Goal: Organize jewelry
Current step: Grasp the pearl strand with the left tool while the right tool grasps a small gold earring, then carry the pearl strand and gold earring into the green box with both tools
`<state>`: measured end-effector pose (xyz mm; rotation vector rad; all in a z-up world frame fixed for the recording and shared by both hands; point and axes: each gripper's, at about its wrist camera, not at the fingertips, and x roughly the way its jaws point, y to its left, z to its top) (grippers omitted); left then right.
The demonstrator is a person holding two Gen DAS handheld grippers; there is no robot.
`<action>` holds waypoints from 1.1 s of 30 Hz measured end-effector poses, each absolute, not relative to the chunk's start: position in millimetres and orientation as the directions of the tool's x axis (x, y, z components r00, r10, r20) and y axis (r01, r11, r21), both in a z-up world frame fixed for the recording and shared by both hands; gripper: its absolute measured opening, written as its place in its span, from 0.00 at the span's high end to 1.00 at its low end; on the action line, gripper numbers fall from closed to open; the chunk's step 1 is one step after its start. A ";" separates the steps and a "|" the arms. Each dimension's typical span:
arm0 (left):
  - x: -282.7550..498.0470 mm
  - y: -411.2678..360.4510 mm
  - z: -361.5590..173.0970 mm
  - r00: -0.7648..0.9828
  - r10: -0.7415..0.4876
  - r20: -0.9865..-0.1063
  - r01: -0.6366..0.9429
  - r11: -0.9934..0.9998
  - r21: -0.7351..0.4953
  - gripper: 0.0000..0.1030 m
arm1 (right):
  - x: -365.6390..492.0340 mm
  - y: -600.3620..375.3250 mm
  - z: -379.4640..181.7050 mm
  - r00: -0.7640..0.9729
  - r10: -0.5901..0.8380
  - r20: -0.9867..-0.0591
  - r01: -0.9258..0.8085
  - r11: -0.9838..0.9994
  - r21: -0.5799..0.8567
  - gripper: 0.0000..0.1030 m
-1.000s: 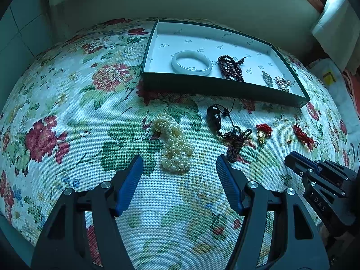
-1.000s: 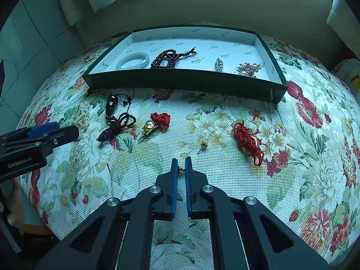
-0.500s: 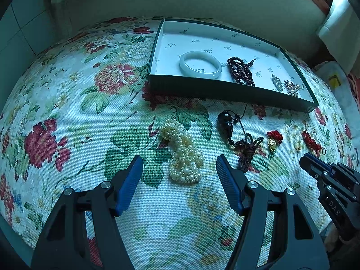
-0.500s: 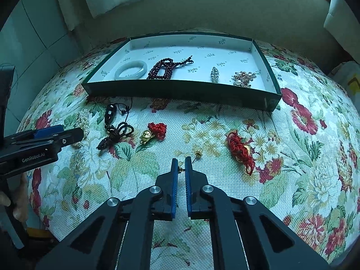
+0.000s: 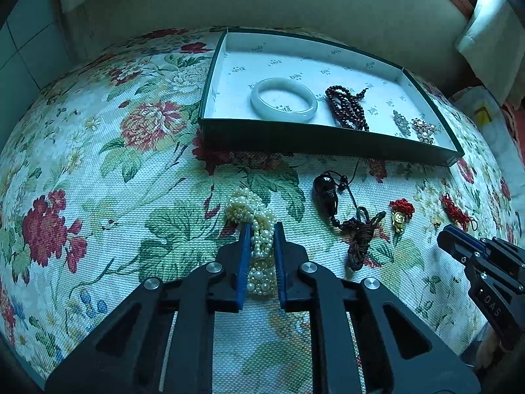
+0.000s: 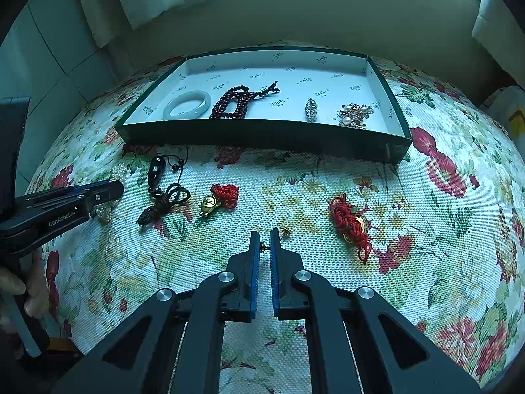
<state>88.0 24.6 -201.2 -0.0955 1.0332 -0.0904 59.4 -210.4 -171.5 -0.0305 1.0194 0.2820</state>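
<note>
The left hand-held gripper (image 5: 261, 229) has just been closing, and the pearl strand (image 5: 254, 226) is now clamped between its 2 blue pads on the floral desk (image 5: 98, 170). The right hand-held gripper (image 6: 264, 238) is clenched on a small gold stud earring (image 6: 263, 247). Beyond both grippers stands the green tray (image 6: 262, 138), in which a jade bangle (image 5: 283, 98) and dark red beads (image 5: 346, 108) are laid. A black pendant (image 5: 325, 192) is seen just right of the left gripper.
</note>
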 end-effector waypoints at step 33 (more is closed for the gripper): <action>111.7 0.1 -117.5 0.641 -0.228 -0.733 0.142 0.974 -0.179 0.90 | 97.1 -217.8 -107.7 0.623 0.247 -0.742 -0.256 0.961 0.105 0.94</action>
